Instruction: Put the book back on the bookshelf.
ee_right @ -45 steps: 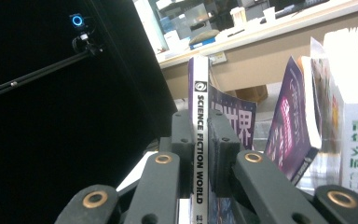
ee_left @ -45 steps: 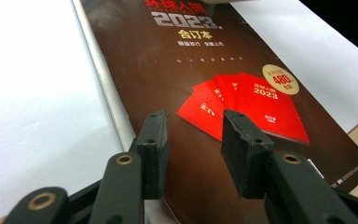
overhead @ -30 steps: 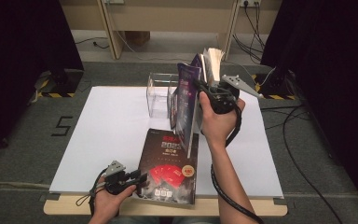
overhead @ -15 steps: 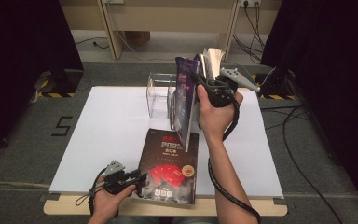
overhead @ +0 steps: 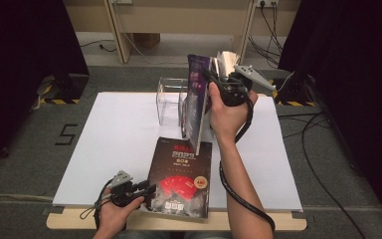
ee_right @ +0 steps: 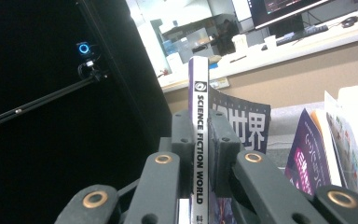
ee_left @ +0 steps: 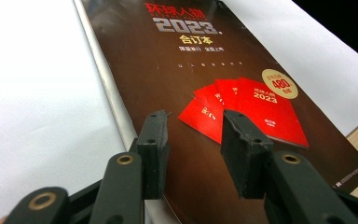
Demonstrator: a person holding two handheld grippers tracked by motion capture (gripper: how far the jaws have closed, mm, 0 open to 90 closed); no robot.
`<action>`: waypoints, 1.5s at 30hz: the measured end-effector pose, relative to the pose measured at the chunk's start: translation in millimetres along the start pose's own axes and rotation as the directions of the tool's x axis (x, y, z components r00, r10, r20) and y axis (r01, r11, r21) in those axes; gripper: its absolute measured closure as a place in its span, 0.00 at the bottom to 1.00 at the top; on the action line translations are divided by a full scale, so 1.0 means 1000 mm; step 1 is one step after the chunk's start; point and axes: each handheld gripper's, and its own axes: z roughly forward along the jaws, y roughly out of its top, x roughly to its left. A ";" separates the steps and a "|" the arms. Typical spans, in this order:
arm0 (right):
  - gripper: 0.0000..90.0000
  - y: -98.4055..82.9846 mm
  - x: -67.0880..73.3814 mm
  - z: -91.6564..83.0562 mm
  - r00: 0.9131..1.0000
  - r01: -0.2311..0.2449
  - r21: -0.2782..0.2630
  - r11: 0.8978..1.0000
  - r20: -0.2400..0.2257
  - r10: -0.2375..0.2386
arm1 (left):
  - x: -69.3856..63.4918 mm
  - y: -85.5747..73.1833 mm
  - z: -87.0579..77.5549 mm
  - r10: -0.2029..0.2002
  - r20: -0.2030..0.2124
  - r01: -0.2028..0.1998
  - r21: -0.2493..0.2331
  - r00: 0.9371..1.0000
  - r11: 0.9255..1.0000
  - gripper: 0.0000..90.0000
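White paper covers the table (overhead: 114, 144), where a dark brown magazine (overhead: 181, 177) lies flat at the near edge, its cover showing red booklets. The left gripper (overhead: 146, 189) rests at that magazine's near left corner, its fingers (ee_left: 154, 140) apart over the cover and gripping nothing. The right gripper (overhead: 214, 82) is raised above the far side of the table, its fingers (ee_right: 182, 140) clamped on the spine of a purple magazine (overhead: 199, 99) held upright. Just behind and left of it stands a clear plastic box (overhead: 171, 99), with more magazines (ee_right: 340, 140) standing upright nearby.
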 end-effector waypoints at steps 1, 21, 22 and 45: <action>0.93 0.001 0.000 0.001 1.000 0.000 -0.003 1.000 0.001 0.000 | 0.000 0.000 0.000 -0.002 0.000 0.002 0.000 1.000 1.000 0.67; 0.93 0.008 0.000 0.015 1.000 0.012 -0.030 0.999 0.017 -0.012 | 0.001 0.000 -0.001 0.000 -0.004 0.000 -0.007 1.000 1.000 0.68; 0.93 0.008 0.000 0.016 1.000 0.010 -0.033 0.999 0.019 -0.010 | 0.001 0.000 -0.001 0.000 -0.005 0.000 -0.008 1.000 1.000 0.68; 0.93 0.026 -0.016 0.045 0.998 0.026 -0.079 0.996 0.062 -0.022 | 0.001 0.001 -0.002 0.002 0.000 -0.002 -0.013 1.000 1.000 0.67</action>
